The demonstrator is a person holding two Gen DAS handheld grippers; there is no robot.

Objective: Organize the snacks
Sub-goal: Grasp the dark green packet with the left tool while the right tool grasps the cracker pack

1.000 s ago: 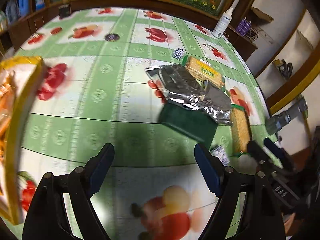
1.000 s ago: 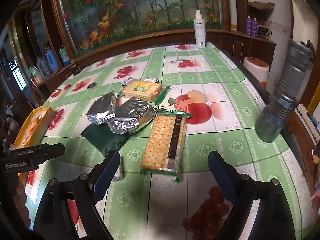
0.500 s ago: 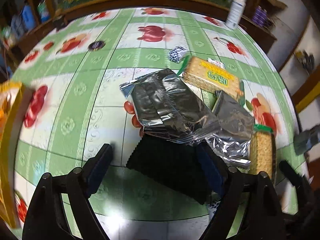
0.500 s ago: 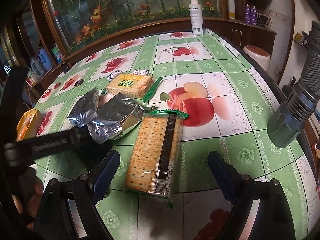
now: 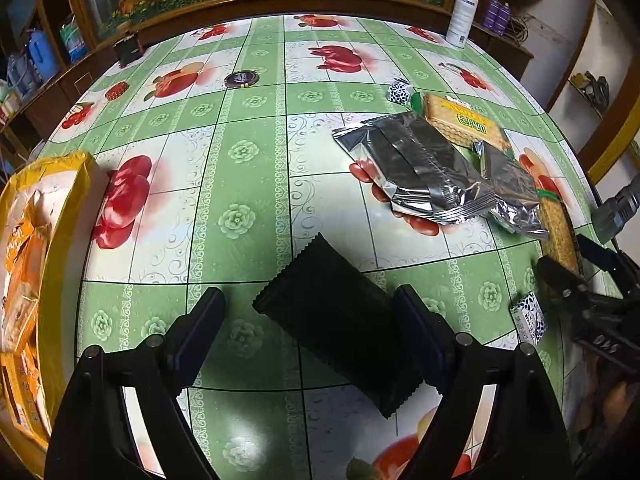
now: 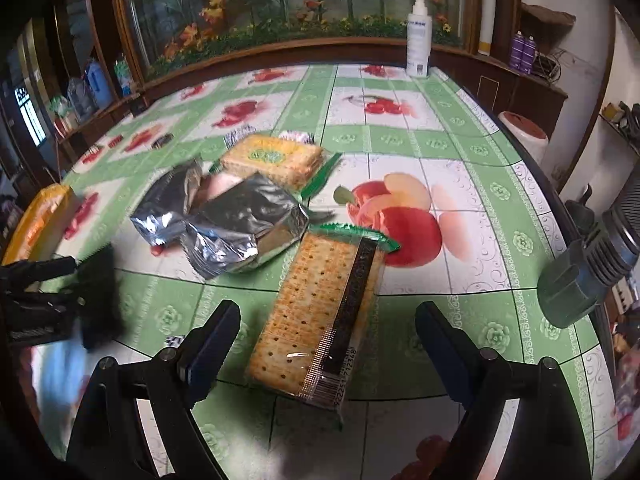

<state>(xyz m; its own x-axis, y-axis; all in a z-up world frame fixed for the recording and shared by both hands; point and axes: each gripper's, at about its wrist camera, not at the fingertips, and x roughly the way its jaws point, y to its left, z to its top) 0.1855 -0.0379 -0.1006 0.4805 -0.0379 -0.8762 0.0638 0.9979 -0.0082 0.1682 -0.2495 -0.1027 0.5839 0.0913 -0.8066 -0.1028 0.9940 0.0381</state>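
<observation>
Green fruit-print tablecloth (image 5: 240,184), wooden-framed floral panel (image 6: 280,4) behind, white spray bottle (image 6: 419,42), dark shelving (image 6: 540,60) right.

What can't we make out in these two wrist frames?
- Left wrist view: the yellow tray of orange packets is cut off by the left edge, so its contents are only partly visible.
- Left wrist view: the dark green crimped-edge wrapper shows no readable print; too dark.
- Right wrist view: the left tool and that wrapper are motion-blurred.
- Right wrist view: the small patterned sweets sit half hidden behind the yellow-labelled cracker pack.
</observation>
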